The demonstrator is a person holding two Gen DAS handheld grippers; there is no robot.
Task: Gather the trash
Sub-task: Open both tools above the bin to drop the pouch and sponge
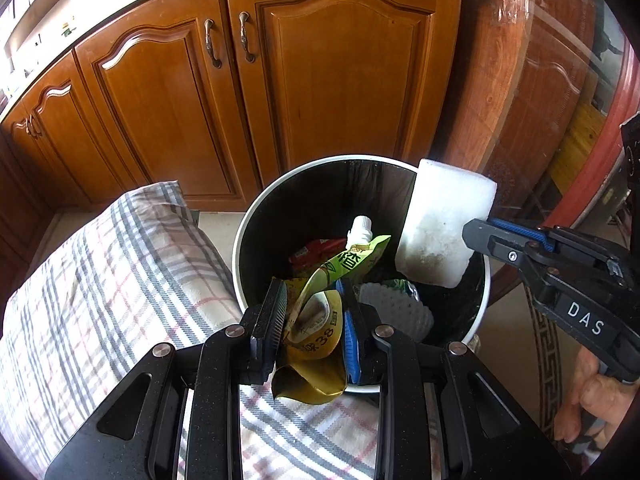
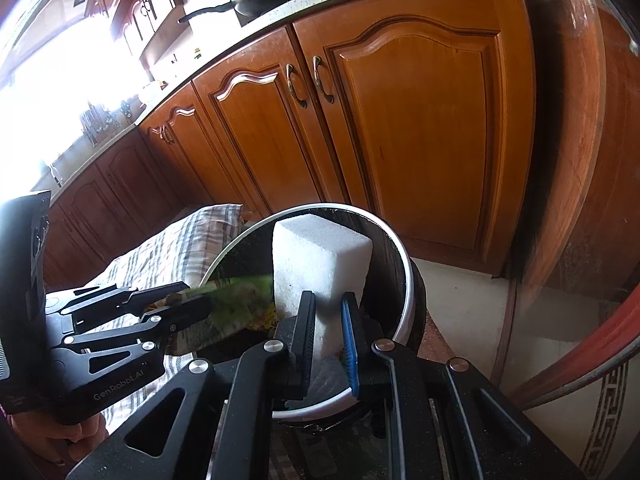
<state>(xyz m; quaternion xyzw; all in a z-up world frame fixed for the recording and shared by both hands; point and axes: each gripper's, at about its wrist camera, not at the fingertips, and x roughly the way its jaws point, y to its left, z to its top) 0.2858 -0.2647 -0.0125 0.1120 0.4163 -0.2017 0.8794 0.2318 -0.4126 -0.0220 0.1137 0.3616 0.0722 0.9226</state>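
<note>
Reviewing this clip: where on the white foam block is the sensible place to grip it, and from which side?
Grip the foam block across its narrow lower end, from below and toward the bin, as the right gripper does: flat parallel faces suit the pads, and its long body stands free above.

"DAS" in white capitals on black body of right tool (image 1: 480, 236), seen from left wrist view. "GenRobot.AI" in pale lettering on black body of left tool (image 2: 188, 304), seen from right wrist view. Green snack wrapper (image 1: 320, 304) clamped in left tool: numeral "38" on yellow-green lower part, preceded by partly hidden Chinese character; large Chinese character in dark print on white patch on upper part. Red packet (image 1: 316, 252) in bin: print unreadable.
</note>
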